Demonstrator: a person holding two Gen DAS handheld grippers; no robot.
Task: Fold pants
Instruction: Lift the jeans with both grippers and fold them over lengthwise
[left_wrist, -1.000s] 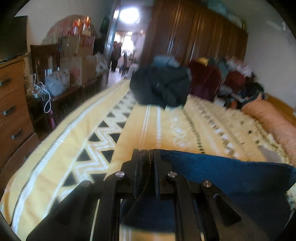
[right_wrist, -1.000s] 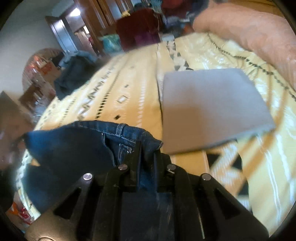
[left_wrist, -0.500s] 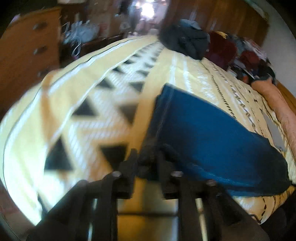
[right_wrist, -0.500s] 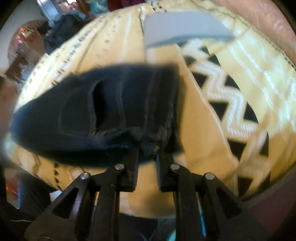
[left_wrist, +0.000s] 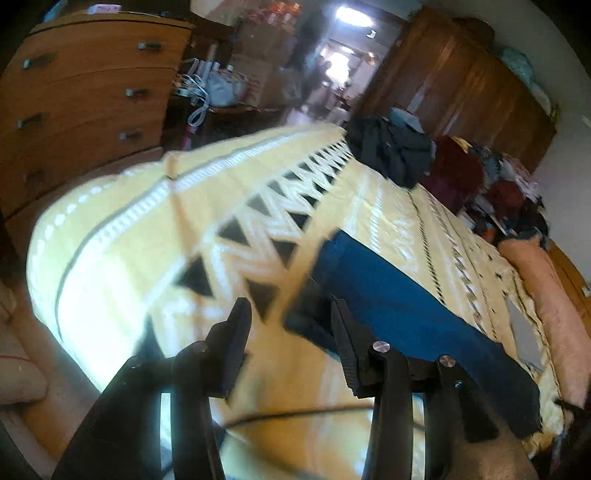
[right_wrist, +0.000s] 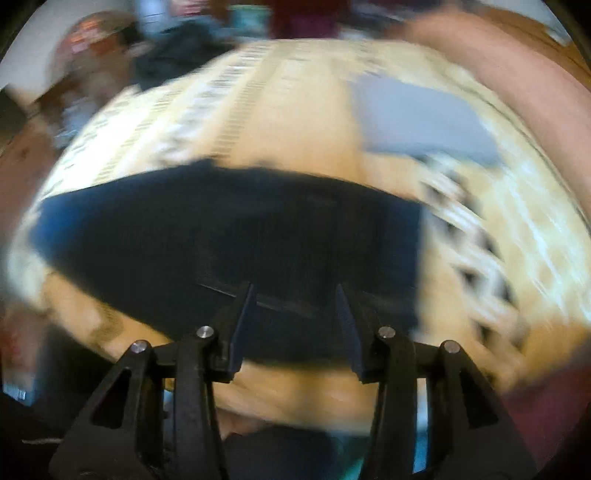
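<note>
Bedroom setting: yellow patterned bedspread (left_wrist: 155, 236) with black triangles and white zigzag bands, spread over a wide bed. Wooden dresser (left_wrist: 85, 107) off to the left side, dark wardrobe (left_wrist: 454, 92) along the far wall, bright doorway (left_wrist: 340, 62) between them. Heap of dark clothing (left_wrist: 391, 147) at the far end of the bedspread, more piled garments (left_wrist: 498, 192) beyond it to the right. Pink pillow (left_wrist: 550, 306) along the right edge, grey folded piece (left_wrist: 526, 339) lying flat just beside it.

Blue denim pants (left_wrist: 406, 314) laid flat on the bedspread near its close edge, stretched long from left to right, one end just ahead of the left gripper (left_wrist: 290, 325). Fingers of that gripper spread wide, nothing between them, right fingertip (left_wrist: 338, 314) overlapping the near end of the denim in view; contact cannot be told.

From the right wrist, heavy blur. Same pants (right_wrist: 236, 243) seen as a broad dark band across the bedspread (right_wrist: 295, 122), right gripper (right_wrist: 295, 299) poised over the near hem with fingers well apart and holding nothing. Grey folded piece (right_wrist: 421, 118) further back on the right, pink pillow (right_wrist: 517, 66) behind it, dark clothing heap (right_wrist: 173, 55) at upper left.
</note>
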